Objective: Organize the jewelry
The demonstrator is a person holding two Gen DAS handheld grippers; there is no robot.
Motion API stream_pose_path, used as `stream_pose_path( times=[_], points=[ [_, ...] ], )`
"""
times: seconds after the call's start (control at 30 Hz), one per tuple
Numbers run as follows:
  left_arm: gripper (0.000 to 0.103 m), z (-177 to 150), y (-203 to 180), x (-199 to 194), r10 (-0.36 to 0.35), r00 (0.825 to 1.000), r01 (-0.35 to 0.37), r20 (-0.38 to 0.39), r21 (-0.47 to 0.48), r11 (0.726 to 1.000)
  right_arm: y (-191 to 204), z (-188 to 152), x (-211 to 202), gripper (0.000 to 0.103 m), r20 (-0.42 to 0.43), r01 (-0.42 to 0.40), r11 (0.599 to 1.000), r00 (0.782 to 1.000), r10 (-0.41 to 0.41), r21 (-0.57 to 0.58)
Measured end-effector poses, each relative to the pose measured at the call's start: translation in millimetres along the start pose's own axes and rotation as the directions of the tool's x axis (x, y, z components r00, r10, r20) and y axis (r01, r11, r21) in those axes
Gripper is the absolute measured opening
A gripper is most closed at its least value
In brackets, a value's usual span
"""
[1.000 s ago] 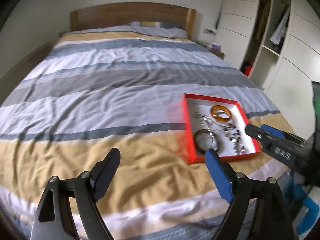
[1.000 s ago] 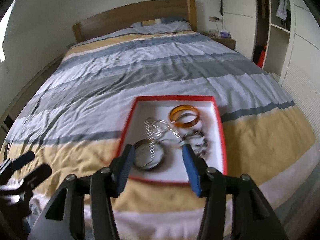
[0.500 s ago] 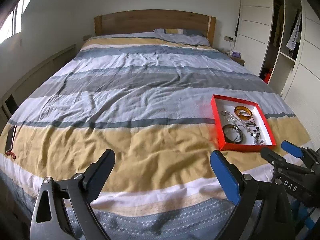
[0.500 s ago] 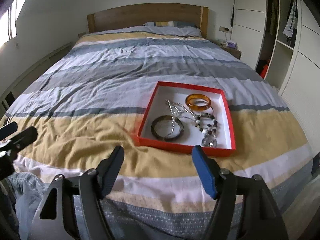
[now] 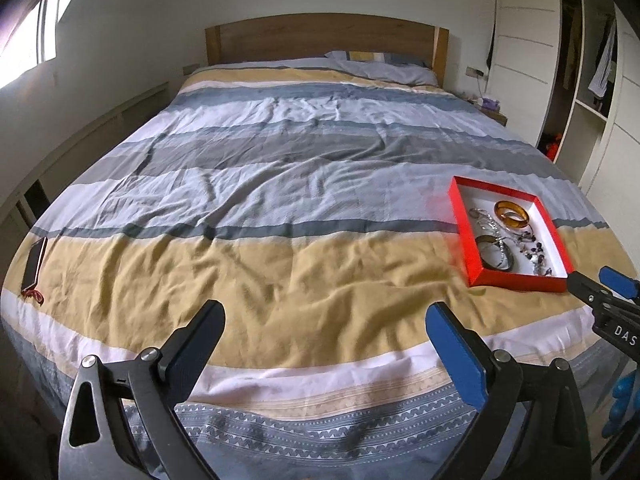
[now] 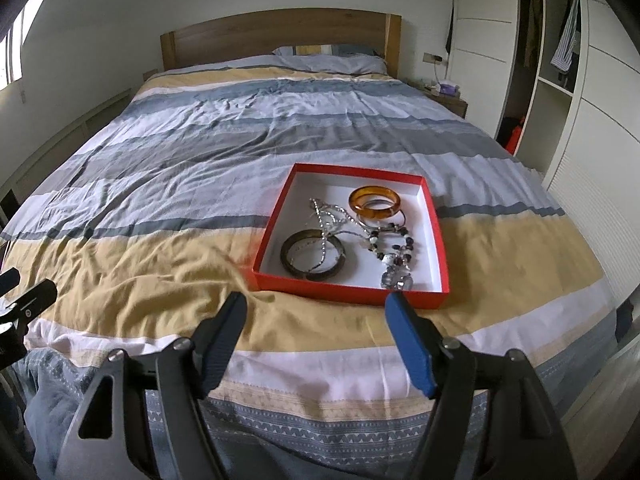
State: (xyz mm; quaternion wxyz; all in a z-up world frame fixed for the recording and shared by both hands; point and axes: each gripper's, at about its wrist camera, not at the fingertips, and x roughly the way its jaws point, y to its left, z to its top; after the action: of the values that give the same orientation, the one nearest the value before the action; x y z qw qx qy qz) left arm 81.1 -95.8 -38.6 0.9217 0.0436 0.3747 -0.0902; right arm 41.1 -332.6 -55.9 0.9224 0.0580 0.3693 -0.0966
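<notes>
A red tray [image 6: 267,242] with a white floor lies on the bed's yellow stripe; it also shows in the left wrist view [image 5: 461,220]. It holds an amber bangle [image 6: 374,201], a dark bangle [image 6: 313,259], a silver chain [image 6: 326,218] and a beaded necklace [image 6: 394,254]. My right gripper [image 6: 316,312] is open and empty, just short of the tray's near edge, above the bed's foot. My left gripper [image 5: 326,326] is open and empty, to the left of the tray over the bed's foot. The right gripper's tips show in the left wrist view [image 5: 596,280].
The striped duvet [image 5: 280,184] covers the whole bed, with a wooden headboard [image 5: 320,38] at the far end. A phone [image 5: 34,260] lies at the bed's left edge. A nightstand [image 6: 446,98] and white wardrobe [image 6: 560,92] stand to the right.
Both grippers have pulled back from the tray toward the foot of the bed. The tray and jewelry have not moved. Both grippers stay open.
</notes>
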Motion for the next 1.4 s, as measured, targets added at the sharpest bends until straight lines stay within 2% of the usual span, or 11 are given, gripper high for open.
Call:
stream_pose_path(
  times=[0.27,1.4],
  points=[
    [0.102,-5,4,8,0.031,0.999,-0.031,-0.03,-0.007,1.0,-3,-4,7,0.07,-0.022,-0.009,1.0,1.0,0.009,0.013],
    [0.102,-13,4,11,0.018,0.998,-0.017,-0.064,0.015,1.0,-9,-11,12,0.071,-0.045,-0.01,1.0,0.999,0.011,0.025]
  ],
)
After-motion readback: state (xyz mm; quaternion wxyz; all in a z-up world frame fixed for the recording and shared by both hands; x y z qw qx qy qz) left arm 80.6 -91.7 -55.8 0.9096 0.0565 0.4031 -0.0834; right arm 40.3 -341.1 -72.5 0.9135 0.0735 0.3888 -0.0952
